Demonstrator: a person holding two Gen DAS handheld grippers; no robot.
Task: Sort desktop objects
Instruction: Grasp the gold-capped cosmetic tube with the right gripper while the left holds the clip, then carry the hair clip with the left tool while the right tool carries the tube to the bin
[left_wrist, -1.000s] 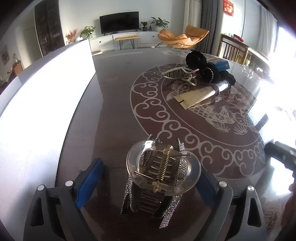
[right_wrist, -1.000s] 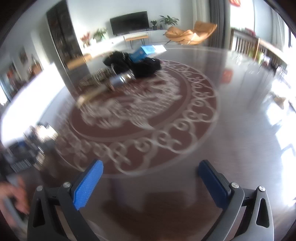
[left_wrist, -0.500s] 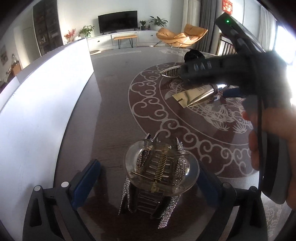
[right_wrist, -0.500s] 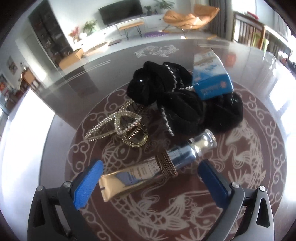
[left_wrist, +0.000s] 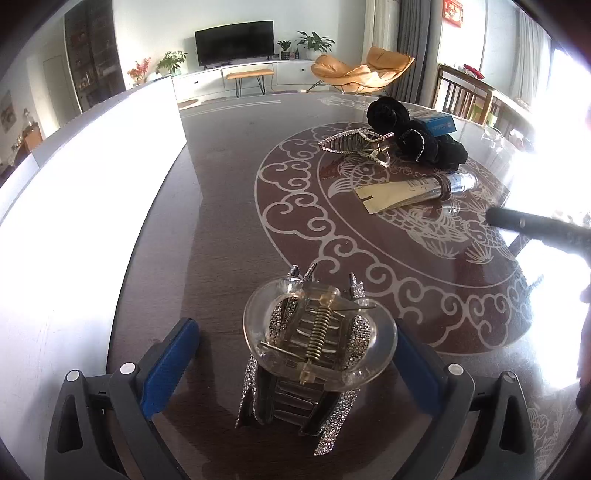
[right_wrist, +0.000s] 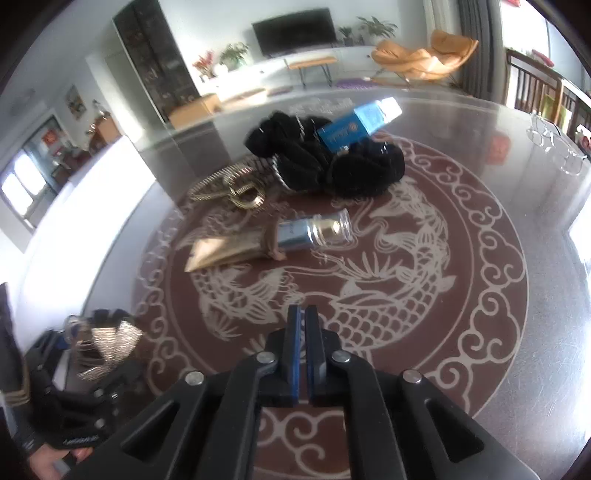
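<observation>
The clear plastic claw hair clip with rhinestone-studded teeth (left_wrist: 317, 354) sits on the near left part of the dark glossy desk (left_wrist: 229, 206), between the fingers of the left gripper (left_wrist: 295, 365), which stand wide with neither pad touching it. It looks light and stiff but brittle, with a slick shell and a bare spring; I would take it across the rounded shell, not the thin teeth. Farther off, on the dragon medallion, lies a gold squeeze tube with a clear cap (right_wrist: 269, 240), a brown elastic around its waist: soft-bodied, best taken near the cap. Beyond it are a pearl-edged metal hair clip (right_wrist: 229, 186), soft black fabric scrunchies (right_wrist: 325, 166) and a blue carton (right_wrist: 358, 125) perched on them; its print is too blurred to read. The right gripper (right_wrist: 303, 321) hangs over the medallion, its fingers pressed together on nothing.
</observation>
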